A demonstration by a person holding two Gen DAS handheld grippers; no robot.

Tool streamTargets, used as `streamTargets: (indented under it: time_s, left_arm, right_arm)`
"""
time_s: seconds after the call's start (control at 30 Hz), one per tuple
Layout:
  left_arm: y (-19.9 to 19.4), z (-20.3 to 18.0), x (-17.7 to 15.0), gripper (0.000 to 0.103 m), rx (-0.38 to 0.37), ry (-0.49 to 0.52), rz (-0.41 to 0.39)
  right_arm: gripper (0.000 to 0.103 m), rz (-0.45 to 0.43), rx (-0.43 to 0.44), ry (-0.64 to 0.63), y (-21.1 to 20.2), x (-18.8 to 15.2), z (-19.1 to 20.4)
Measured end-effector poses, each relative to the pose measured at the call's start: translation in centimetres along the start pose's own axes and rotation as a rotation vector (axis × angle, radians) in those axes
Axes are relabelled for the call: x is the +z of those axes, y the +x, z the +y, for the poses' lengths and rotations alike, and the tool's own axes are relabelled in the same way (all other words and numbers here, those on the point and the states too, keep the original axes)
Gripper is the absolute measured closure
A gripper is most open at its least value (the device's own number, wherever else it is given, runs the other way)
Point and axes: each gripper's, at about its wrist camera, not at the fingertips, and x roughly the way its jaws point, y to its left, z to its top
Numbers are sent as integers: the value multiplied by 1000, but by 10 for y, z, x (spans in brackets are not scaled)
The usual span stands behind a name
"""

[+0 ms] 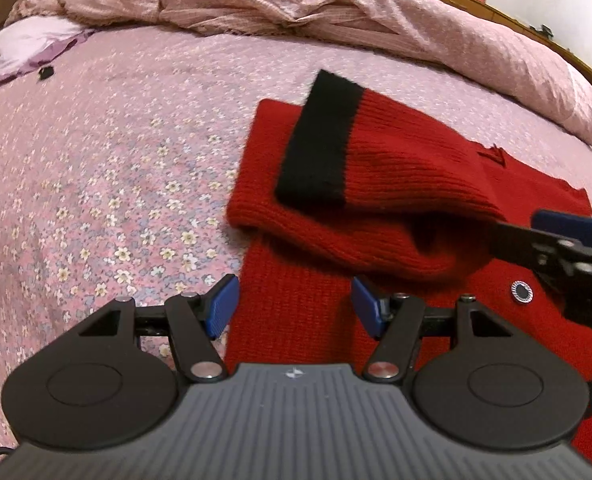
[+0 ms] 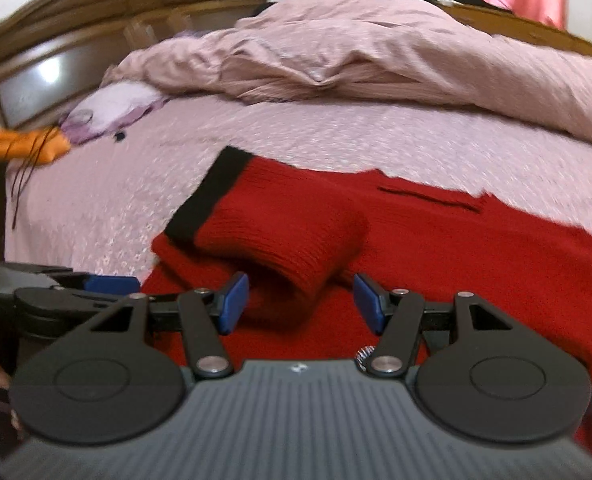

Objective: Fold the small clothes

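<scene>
A red knit cardigan [image 1: 304, 320] lies flat on the flowered pink bedspread [image 1: 108, 184]. Its sleeve [image 1: 392, 168], ending in a black cuff [image 1: 320, 140], is folded back across the body. A round silver button [image 1: 522, 292] shows on the front. My left gripper [image 1: 296, 308] hovers open over the cardigan's left edge, below the folded sleeve, with nothing pinched. My right gripper [image 2: 302, 304] is open too, just in front of the sleeve's fold [image 2: 296, 248]. Each gripper shows in the other's view: the right gripper [image 1: 568, 240] at the right edge, the left gripper [image 2: 108, 284] at the lower left.
A crumpled pink duvet [image 1: 336, 4] is heaped along the far side of the bed. A lilac pillow [image 1: 28, 44] and a small black item [image 1: 46, 73] lie at the far left. A wooden headboard [image 2: 96, 12] and an orange object [image 2: 28, 146] stand beyond.
</scene>
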Motion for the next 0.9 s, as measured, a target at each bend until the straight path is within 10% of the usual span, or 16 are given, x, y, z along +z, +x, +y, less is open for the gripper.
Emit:
streamTargets:
  time_s: [0.33, 0.4, 0.73, 0.9]
  left_arm:
    - [4, 8, 2, 35, -3, -40, 2]
    - [4, 8, 2, 35, 1, -39, -1]
    - [15, 11, 12, 35, 50, -53, -16]
    - [18, 8, 13, 35, 66, -30, -22]
  right_arm:
    - [46, 38, -79, -122, 48, 11, 6]
    - [84, 12, -85, -92, 46, 13, 1]
    - [86, -323, -137, 71, -11, 32, -51]
    - [84, -159, -106, 301, 14, 3, -101]
